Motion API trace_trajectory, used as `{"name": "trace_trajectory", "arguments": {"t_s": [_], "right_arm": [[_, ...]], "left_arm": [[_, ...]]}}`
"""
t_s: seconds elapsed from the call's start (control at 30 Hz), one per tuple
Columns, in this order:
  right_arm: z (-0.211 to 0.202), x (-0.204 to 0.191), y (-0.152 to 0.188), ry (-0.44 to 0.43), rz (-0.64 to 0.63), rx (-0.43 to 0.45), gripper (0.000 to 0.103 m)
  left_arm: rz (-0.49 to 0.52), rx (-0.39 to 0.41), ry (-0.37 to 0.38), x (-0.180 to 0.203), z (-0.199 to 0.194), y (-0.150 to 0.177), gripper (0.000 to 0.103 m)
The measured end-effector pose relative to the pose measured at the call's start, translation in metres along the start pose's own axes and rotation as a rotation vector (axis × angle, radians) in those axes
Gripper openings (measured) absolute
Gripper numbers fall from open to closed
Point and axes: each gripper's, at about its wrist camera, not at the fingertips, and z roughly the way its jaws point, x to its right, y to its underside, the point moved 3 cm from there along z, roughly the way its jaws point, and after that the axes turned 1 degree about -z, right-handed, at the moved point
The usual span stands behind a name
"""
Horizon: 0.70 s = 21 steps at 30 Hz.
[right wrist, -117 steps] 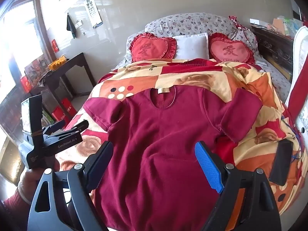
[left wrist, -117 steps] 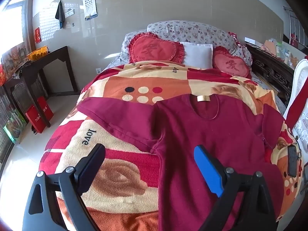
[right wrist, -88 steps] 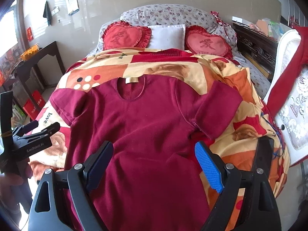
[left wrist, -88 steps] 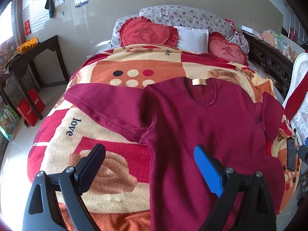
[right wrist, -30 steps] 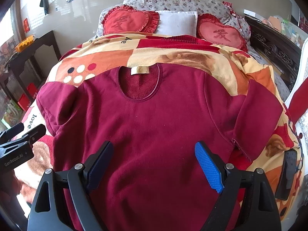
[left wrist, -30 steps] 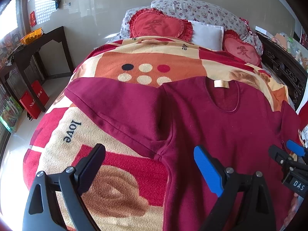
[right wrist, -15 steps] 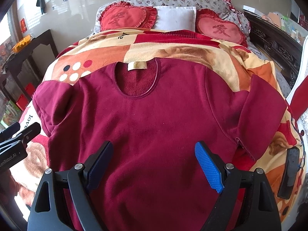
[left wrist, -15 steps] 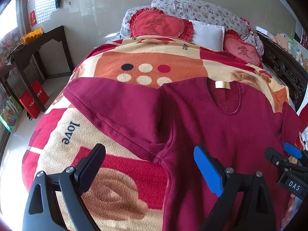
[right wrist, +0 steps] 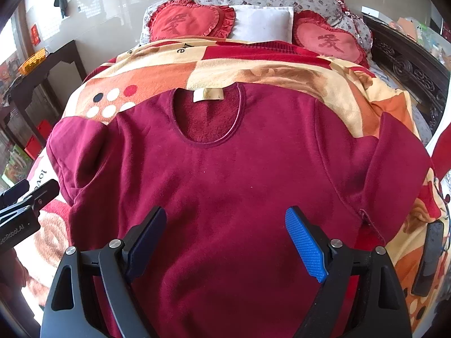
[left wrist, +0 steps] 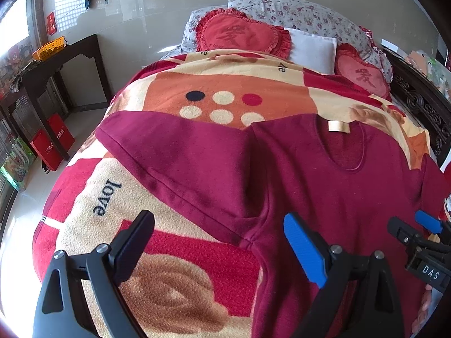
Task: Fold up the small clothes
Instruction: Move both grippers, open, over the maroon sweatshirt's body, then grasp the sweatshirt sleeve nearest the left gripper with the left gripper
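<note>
With both our left gripper [left wrist: 218, 249] and right gripper [right wrist: 225, 243] spread wide and empty over the maroon fleece top [right wrist: 239, 186] lying flat toward the blanket's [left wrist: 174, 276] near edge, we judge it soft, light and limp, best pinched at sleeve cuff or hem.

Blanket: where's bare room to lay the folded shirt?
Free: blanket left of the shirt, around the "love" print, and the dotted strip between collar and heart cushions. Crowded: right edge, with the sleeve and a dark phone-like object.
</note>
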Motion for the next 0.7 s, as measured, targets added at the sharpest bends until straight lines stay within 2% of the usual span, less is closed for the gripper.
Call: {"name": "trace_trajectory", "arguments": {"t_s": [0.53,0.7], "right_arm": [[0.017,-0.023,-0.006,-0.019,-0.040,-0.023,0.070],[0.021,-0.031,-0.009,-0.031,-0.050,-0.029,0.070]], "left_arm": [[-0.036,-0.016,-0.032,-0.028,0.018,-0.006,0.096],[-0.071,-0.037,-0.024,-0.048,0.029,-0.015,0.096]]}}
